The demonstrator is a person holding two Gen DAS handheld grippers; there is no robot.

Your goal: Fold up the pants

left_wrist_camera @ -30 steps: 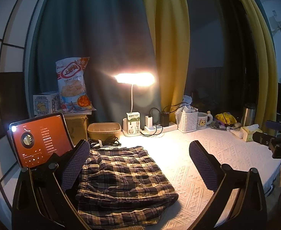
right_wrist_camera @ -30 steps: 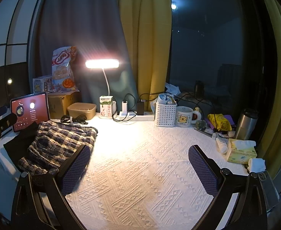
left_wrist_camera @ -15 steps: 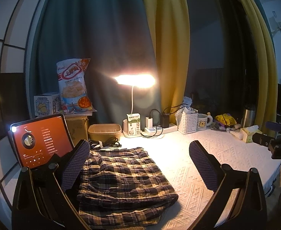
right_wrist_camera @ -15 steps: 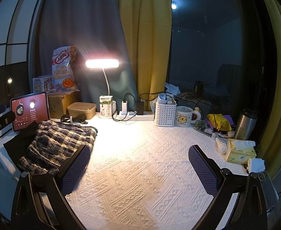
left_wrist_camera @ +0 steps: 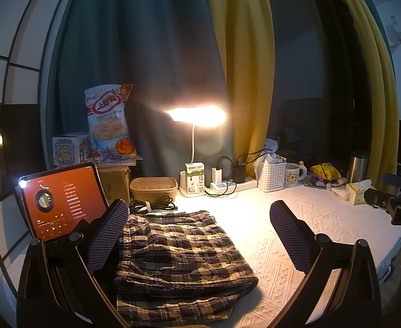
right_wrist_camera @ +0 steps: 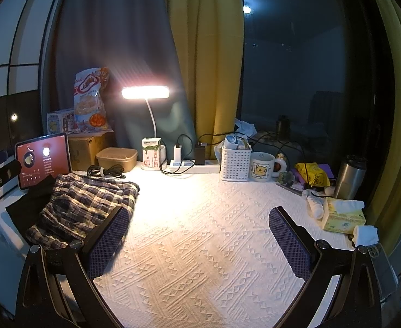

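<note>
Plaid cloth pants (left_wrist_camera: 178, 257) — matt; textured woven tablecloth (right_wrist_camera: 200, 246); steel tumbler (right_wrist_camera: 349, 177).

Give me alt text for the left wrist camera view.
Folded plaid pants lie on a white textured tablecloth, framed by the open left gripper. Behind them glow a desk lamp and a red-screened tablet.

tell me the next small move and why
Probably none beyond pulling both grippers back: the pants already lie folded in a compact stack on the cloth, and the left gripper and right gripper are open, holding nothing.
</note>
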